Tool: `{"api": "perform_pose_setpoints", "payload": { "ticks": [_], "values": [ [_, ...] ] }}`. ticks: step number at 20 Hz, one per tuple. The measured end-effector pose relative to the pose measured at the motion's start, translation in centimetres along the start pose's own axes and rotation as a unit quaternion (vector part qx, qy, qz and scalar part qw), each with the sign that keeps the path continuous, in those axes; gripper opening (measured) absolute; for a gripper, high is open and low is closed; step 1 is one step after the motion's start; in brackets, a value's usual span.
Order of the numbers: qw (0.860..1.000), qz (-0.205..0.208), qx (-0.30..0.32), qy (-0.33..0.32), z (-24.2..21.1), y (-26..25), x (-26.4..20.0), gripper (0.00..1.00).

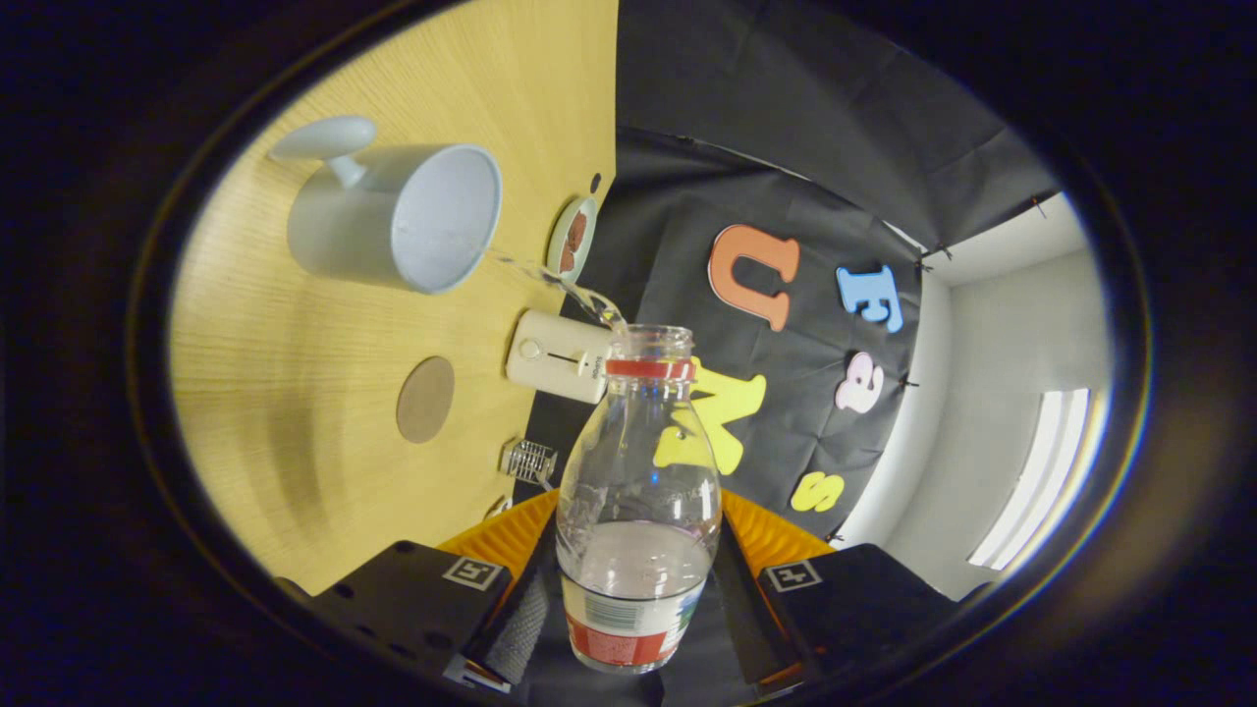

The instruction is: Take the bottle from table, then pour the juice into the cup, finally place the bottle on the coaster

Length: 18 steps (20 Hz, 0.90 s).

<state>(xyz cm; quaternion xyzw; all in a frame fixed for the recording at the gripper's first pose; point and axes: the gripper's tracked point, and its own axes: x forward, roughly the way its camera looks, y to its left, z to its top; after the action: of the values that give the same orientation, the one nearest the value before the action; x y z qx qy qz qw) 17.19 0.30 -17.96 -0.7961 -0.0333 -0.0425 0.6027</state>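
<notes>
My gripper point(636, 589) is shut on a clear bottle point(638, 471) with a red neck ring and a red-and-white label, held between both fingers. The whole view is rolled sideways, so the bottle is tipped over the wooden table point(295, 393). A thin stream of clear liquid point(550, 280) runs from the bottle's open mouth toward the rim of a pale blue cup point(393, 218) with a round knob handle. A round brown coaster point(425, 399) lies flat on the table between the cup and the fingers, apart from both.
A cream box-shaped device with a slider point(555, 355) lies at the table's far edge near the bottle's mouth. A small dish holding something brown point(572, 238) sits beyond the cup. A small metal grid object point(528, 462) rests by the table edge.
</notes>
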Motion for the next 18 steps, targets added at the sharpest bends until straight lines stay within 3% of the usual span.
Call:
{"api": "perform_pose_setpoints", "payload": {
  "ticks": [18],
  "values": [
    [0.998, -0.007, -0.055, 0.01, -1.1, -1.9, -0.2, 0.82]
  ]
}}
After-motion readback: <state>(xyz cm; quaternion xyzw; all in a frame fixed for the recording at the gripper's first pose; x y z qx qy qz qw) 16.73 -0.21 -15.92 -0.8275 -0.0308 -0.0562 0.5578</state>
